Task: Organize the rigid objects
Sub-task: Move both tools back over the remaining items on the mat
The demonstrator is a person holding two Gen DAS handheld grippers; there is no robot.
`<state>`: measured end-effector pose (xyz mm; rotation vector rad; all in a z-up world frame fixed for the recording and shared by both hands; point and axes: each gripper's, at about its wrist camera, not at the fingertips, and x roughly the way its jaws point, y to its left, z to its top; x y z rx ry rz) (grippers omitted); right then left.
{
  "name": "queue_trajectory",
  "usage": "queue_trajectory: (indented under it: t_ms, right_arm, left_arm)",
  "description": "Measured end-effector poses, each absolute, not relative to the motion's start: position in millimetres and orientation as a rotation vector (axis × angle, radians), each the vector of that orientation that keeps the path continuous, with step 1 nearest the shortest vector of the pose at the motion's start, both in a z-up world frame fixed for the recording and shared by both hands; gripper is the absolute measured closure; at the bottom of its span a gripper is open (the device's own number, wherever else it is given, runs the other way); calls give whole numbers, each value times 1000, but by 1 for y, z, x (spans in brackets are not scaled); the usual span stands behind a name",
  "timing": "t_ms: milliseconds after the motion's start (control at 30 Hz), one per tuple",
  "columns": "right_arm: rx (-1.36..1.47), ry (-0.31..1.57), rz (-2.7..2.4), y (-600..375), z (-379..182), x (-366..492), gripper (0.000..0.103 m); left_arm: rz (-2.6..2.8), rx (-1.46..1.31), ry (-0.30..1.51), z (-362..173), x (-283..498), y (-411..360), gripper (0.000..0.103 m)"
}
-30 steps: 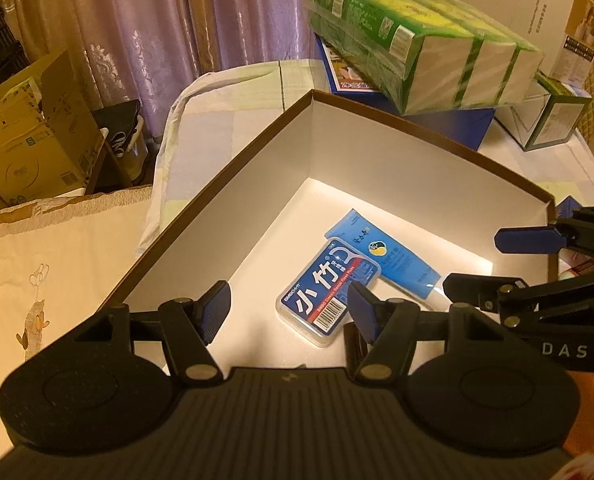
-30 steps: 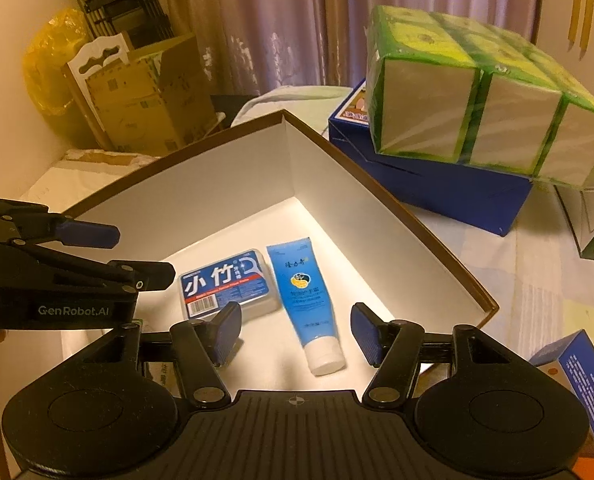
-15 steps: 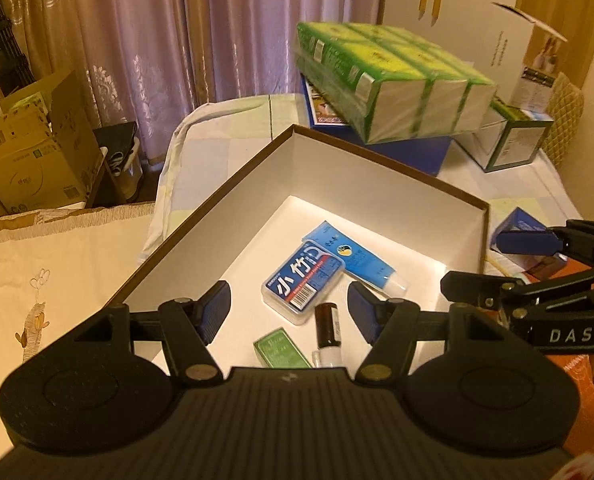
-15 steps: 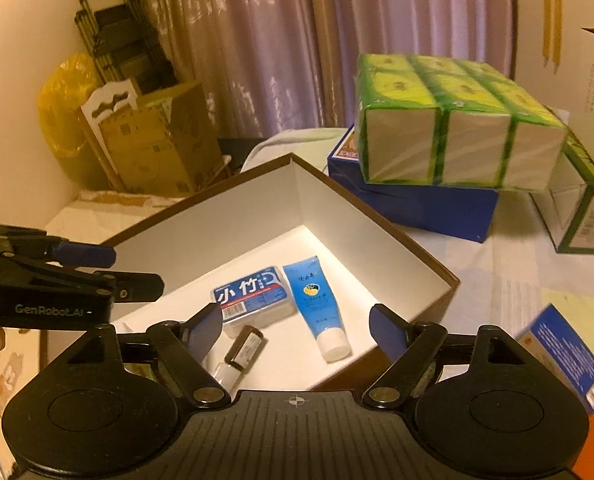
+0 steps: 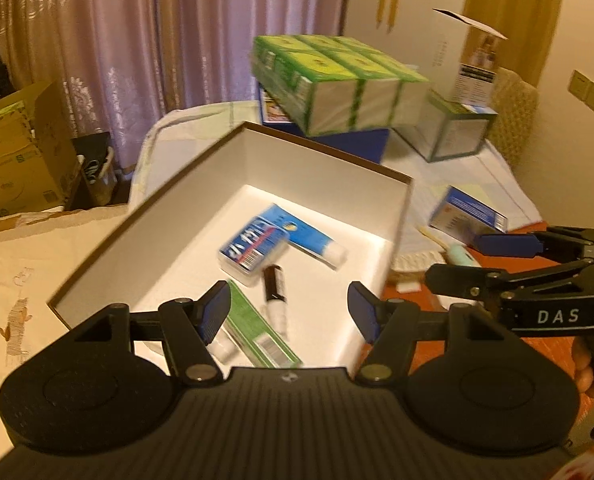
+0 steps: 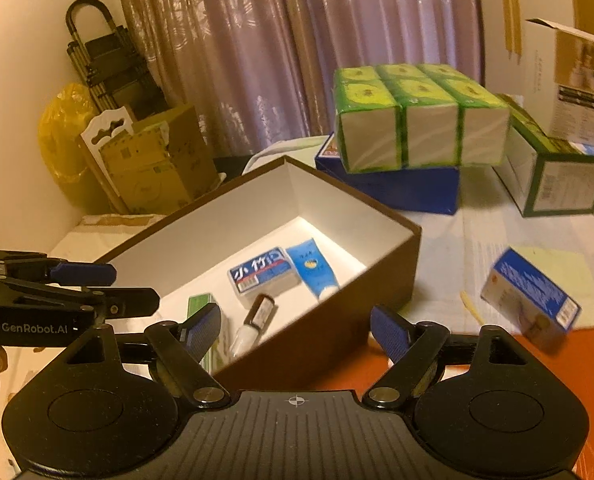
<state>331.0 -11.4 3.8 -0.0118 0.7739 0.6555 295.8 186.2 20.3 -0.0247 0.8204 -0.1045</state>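
A: What is the landmark, and what is it made of?

B: A rectangular cardboard box (image 5: 401,216), brown outside and matt white inside, open at the top. It stands on a pale cloth-covered surface (image 6: 477,240) that gives way to orange-red nearer the cameras.

A: How many items lie in the box?

B: Four can be counted. A flat blue-labelled plastic case (image 5: 254,249) with rounded corners lies near the middle; a soft blue tube (image 5: 309,236) with a white cap touches it on the far side. Nearer the cameras than the case lie a small dark cylindrical bottle (image 5: 273,285) with a white end and a flat green carton (image 5: 257,330).

A: And outside the box?

B: To its right lies one small blue carton (image 6: 531,294), tilted. Behind the box, a shrink-wrapped green pack (image 6: 413,120) rests on a blue box (image 6: 397,188). Mauve patterned curtains (image 5: 177,40) hang behind; brown cartons (image 5: 13,160) stand to the left.

A: State of the two grippers?

B: The left gripper (image 5: 289,312) hovers over the near end of the box, jaws spread, nothing between the pads. The right gripper (image 6: 295,328) is over the box's near right wall; its jaws have just been opening and stand wide, pinching nothing.
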Motion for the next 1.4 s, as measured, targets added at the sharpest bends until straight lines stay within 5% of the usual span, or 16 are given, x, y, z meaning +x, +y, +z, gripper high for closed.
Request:
queue_trajectory:
  t_ms: [633, 1400]
  right_arm:
    - [17, 861, 536, -80, -16, 261, 24]
    - [-26, 947, 494, -185, -47, 300, 24]
  left_arm:
    - [-256, 18, 875, 0, 244, 124, 42]
    - [-206, -8, 955, -46, 276, 17, 42]
